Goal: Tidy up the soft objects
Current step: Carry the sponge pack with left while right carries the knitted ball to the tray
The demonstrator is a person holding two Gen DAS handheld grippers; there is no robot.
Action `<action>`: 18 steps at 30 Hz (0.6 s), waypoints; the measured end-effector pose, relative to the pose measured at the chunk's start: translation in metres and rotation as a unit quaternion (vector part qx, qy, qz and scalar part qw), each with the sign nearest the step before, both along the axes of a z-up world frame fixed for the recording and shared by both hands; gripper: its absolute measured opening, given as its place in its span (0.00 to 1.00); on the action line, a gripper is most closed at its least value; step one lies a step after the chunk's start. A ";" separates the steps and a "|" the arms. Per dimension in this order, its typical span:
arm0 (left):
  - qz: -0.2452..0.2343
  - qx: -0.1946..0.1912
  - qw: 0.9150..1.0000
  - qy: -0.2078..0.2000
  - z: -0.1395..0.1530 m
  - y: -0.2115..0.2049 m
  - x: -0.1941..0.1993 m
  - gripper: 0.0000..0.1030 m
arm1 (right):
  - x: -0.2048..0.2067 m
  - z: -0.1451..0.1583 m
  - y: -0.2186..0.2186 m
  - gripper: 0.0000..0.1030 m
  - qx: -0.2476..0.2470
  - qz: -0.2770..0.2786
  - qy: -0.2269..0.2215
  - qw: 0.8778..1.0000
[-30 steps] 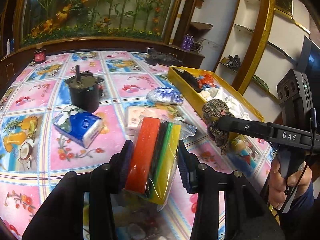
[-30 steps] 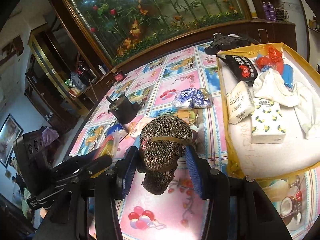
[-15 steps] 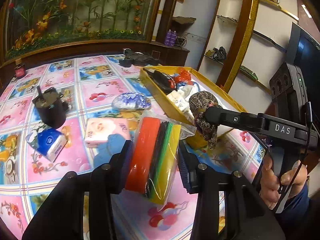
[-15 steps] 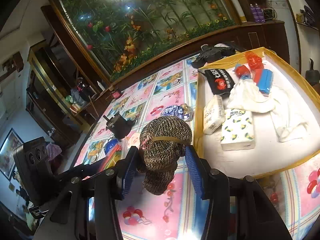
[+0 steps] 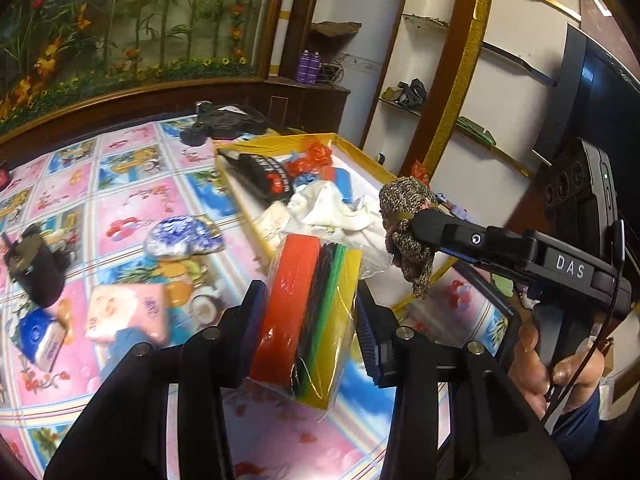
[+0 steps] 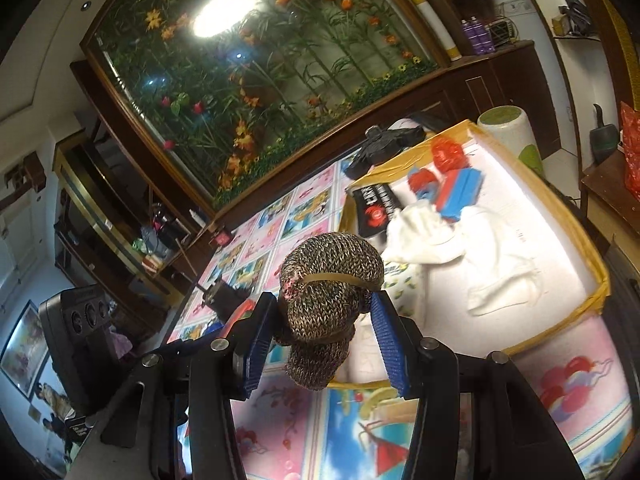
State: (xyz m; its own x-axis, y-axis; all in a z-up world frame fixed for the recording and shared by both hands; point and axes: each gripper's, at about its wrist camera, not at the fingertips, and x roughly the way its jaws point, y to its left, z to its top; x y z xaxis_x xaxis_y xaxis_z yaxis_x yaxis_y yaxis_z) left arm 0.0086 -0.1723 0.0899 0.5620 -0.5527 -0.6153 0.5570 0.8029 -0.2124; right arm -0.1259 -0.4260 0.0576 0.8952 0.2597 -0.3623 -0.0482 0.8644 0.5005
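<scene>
- Above the near edge of the table (image 5: 120, 208), we hold one soft thing in each gripper, and both point toward the yellow tray (image 5: 360, 150).
- Our left gripper (image 5: 308, 316) is closed on the sponge pack (image 5: 308, 312); the pack stands on its end between the pads, with its long axis upright.
- Our right gripper (image 6: 324, 336) is closed on the knit bundle (image 6: 330, 280), a brown roll with a rubber band around it, which hangs a little below the pads.
- From the left gripper, the tray lies at about 1 o'clock; from the right gripper, at about 2 o'clock.
- We judge the right hand is nearer: in the left view its bundle already shows over the tray's near rim, at 2 o'clock from the pack.
- In the tray lie a white cloth (image 6: 432, 232), tissue packs and a black pouch (image 5: 260, 172); free space stays at its near right part.
</scene>
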 end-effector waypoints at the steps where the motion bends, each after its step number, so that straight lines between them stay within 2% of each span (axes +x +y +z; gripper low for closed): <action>1: -0.005 -0.002 1.000 0.000 0.001 -0.005 0.001 0.39 | -0.001 0.000 -0.004 0.47 0.001 -0.004 -0.001 1.000; 7: -0.016 -0.005 1.000 0.005 0.003 -0.040 0.014 0.39 | -0.003 0.007 -0.028 0.47 0.001 -0.030 -0.006 1.000; 11: -0.022 -0.006 1.000 0.010 0.002 -0.062 0.026 0.39 | 0.010 0.016 -0.042 0.47 -0.007 -0.053 -0.001 0.999; 18: -0.025 -0.001 0.998 0.057 -0.023 -0.102 0.049 0.39 | 0.048 0.017 -0.045 0.47 -0.056 -0.101 0.051 0.992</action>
State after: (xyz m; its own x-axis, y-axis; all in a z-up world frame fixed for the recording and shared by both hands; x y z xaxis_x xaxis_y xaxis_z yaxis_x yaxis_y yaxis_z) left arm 0.0575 -0.2747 0.0672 0.4602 -0.5796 -0.6725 0.5689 0.7740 -0.2779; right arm -0.0780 -0.4708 0.0748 0.8822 0.0312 -0.4698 0.1778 0.9018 0.3938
